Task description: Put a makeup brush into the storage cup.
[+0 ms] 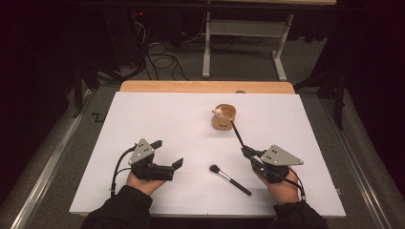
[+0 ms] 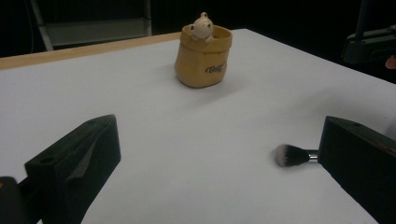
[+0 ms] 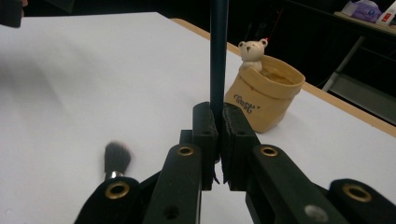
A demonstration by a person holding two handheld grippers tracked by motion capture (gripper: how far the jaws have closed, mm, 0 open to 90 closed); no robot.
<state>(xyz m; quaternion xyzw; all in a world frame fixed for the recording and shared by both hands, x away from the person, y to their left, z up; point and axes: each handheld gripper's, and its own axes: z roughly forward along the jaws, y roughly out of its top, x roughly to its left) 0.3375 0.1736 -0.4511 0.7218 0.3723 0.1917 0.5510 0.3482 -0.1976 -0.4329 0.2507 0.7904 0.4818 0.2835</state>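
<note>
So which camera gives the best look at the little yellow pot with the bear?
The left gripper view: the pot stands whole and unblocked, its bear and lettering clear. The right gripper view also shows the pot close, but a dark handle and the jaws cover its left edge. In the high view it is small and far off.

- Pot — mustard yellow, dark lettering, with a cream bear figure at its rim.
- Brush — black handle, silver collar, dark bristles tipped pale.
- Surface — plain white, wood-coloured far edge.
</note>
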